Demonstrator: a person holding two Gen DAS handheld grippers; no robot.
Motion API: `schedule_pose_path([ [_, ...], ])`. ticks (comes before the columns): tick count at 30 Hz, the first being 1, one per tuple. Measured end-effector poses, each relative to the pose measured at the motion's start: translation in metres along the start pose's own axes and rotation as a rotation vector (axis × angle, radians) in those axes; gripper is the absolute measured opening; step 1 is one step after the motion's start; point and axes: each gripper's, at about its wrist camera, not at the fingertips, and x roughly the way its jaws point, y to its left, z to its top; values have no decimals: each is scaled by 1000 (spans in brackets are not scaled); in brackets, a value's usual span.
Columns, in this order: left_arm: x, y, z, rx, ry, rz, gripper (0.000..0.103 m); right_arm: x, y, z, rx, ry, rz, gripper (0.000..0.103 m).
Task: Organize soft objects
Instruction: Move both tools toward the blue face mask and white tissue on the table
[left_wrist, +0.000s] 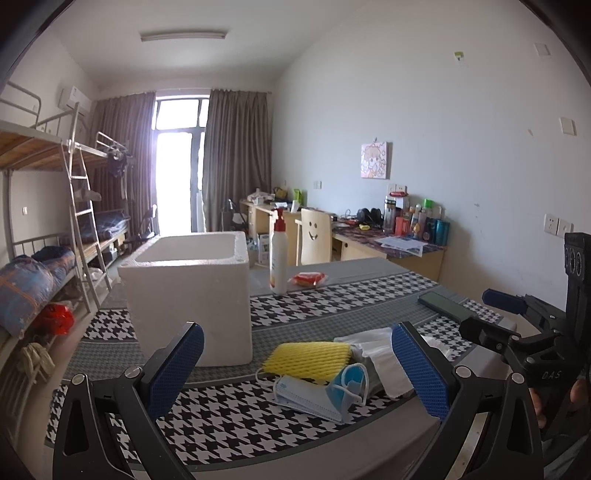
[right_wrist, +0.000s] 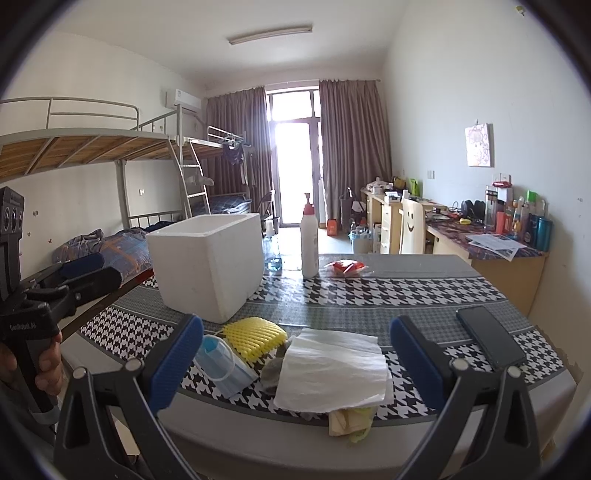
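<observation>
Soft things are waiting by the box on the worktop (left_wrist: 332, 291)

The foam box (left_wrist: 188, 291) is sitting open beside the pile: the paper sheet (right_wrist: 332, 373), yellow foam net (left_wrist: 308, 356) and face mask (left_wrist: 317, 395) are all looking light, limp and easy to crumple, best pinched at an edge. Both the left hand-held gripper (left_wrist: 295, 369) and right hand-held gripper (right_wrist: 295, 362) are hovering wide open, gripping nothing

White walls, bunk beds (right_wrist: 110, 147) on the left, desks (left_wrist: 369, 240) on the right, brown curtains (left_wrist: 236, 155) beside a bright window (right_wrist: 295, 147).
</observation>
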Motion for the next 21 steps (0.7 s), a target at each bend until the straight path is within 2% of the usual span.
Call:
schedule_pose_path([
  [21,37,-21,-25,49,141,-74,102,21,-19,-12,29,73,-36,102],
])
